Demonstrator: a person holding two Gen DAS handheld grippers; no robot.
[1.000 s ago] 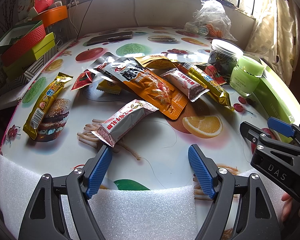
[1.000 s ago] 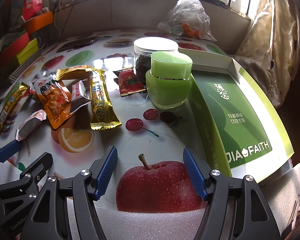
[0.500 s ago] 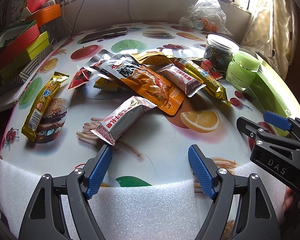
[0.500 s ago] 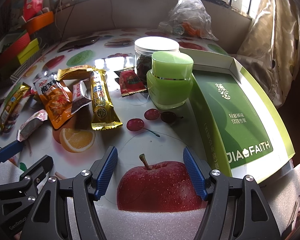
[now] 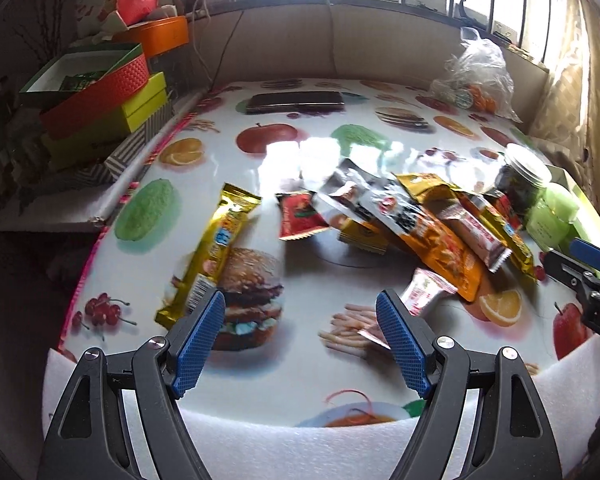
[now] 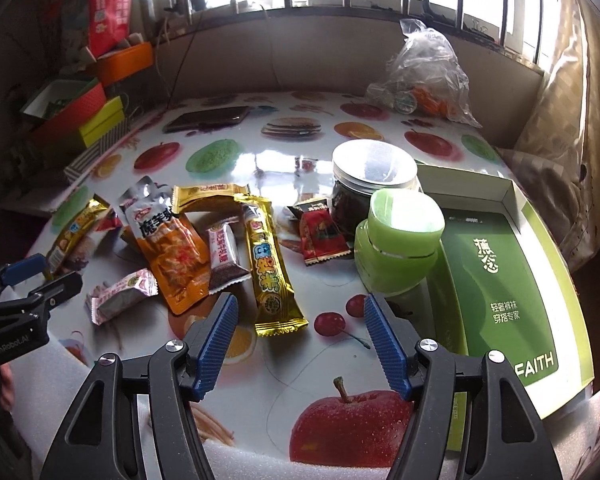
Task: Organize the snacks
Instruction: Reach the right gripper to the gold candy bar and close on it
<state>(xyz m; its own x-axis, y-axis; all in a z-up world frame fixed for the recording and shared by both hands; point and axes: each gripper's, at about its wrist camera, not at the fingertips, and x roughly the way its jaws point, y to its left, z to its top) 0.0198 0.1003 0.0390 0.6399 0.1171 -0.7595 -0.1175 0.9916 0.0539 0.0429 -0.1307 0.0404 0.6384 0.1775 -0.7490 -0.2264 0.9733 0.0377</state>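
Your left gripper [image 5: 300, 320] tilts down over the table [image 5: 300, 376], jaws wide and empty; your right gripper [image 6: 298, 332] does likewise, its jaws just narrowing slightly, nothing between them. The snack packets [image 6: 180, 256] lie beyond the fingertips.

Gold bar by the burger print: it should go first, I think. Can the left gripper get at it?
Probably yes. The gold bar lies alone, nothing on it, just beyond the open left gripper.
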